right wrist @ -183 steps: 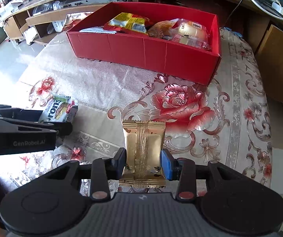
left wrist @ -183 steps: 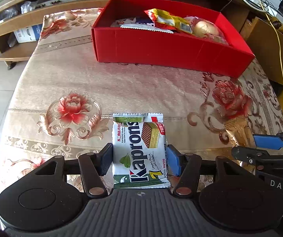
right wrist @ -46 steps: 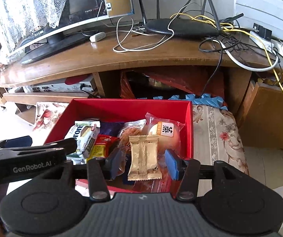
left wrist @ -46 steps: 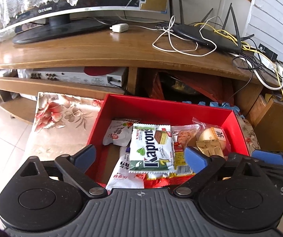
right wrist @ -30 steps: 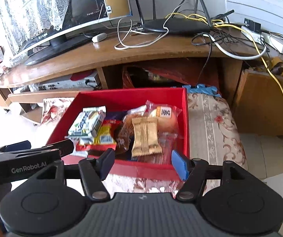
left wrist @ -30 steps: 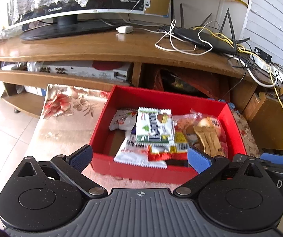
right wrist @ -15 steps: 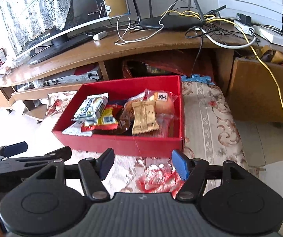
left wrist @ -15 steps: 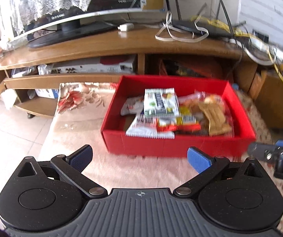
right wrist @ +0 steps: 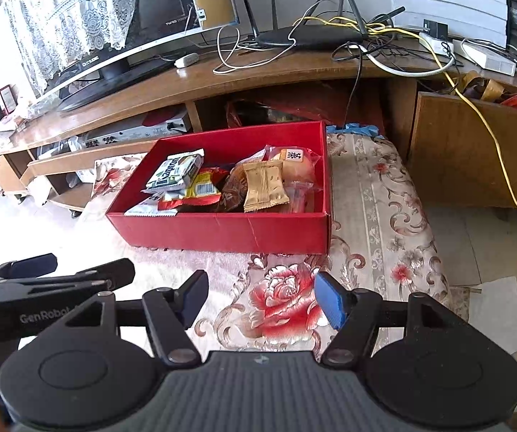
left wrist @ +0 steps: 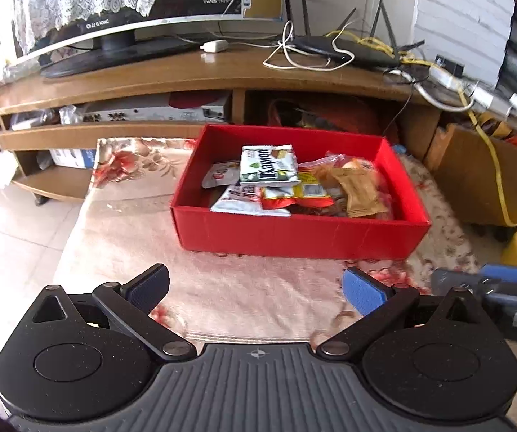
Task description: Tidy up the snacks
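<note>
Left wrist view shows the red box (left wrist: 294, 232) on the floral cloth (left wrist: 222, 288) of the desk, with the green-and-white Kaprons wafer pack (left wrist: 268, 165) lying on top of the other snacks toward the box's left side and the gold packet (left wrist: 361, 192) toward its right side. Nearer the camera than the box, the left gripper (left wrist: 254, 286) has its fingers spread wide with only cloth between them. Right wrist view has the right gripper (right wrist: 262, 300) also short of the box, fingers apart and holding nothing, with the left gripper beside it on the box's left-hand side.
</note>
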Tool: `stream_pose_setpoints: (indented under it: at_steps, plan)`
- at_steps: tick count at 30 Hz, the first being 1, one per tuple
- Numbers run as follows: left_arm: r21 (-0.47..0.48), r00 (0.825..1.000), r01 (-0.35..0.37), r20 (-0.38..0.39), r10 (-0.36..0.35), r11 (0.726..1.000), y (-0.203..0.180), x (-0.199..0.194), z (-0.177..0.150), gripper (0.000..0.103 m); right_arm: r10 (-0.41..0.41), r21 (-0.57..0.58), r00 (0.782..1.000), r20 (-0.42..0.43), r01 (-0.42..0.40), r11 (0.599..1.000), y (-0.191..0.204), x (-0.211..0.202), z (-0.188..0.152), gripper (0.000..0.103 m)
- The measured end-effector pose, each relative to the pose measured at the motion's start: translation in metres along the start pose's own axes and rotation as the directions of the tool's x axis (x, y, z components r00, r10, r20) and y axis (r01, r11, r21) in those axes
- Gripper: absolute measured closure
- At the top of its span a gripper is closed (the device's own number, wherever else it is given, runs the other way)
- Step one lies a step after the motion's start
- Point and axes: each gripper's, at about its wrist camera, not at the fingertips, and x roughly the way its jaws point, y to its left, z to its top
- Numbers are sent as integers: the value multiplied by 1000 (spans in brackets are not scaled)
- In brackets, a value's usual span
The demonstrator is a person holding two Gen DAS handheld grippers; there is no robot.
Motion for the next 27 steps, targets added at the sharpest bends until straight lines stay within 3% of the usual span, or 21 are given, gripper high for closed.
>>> stream_pose_setpoints:
  at_steps: [5,9,15,19,23,27]
  plan:
    - [-22,1000,12,8,-12,1000,3,-6,-3,0,3,7,1000,7,-3,1000,-2,-6,-5,37]
    - [-26,997,32,72,-30,999,4,-21,-3,0,11,9,1000,14,-11,1000,-3,-10,-7,37]
    - [-16,981,119,153,-115,993,6,-38,-4,0,30,16,999,42,-31,999,-4,-19,-9,37]
    - [-72,982,153,119,-144,986,11,-31,-6,0,28,12,999,39,-29,1000,-2,-19,-11,37]
    - [-113,989,142,58,-137,983,17,-20,-7,0,27,12,999,35,-27,1000,-2,-19,-12,37]
    - [-130,994,107,48,-101,986,21,-16,-10,0,31,5,999,34,-32,999,-1,-19,-12,37]
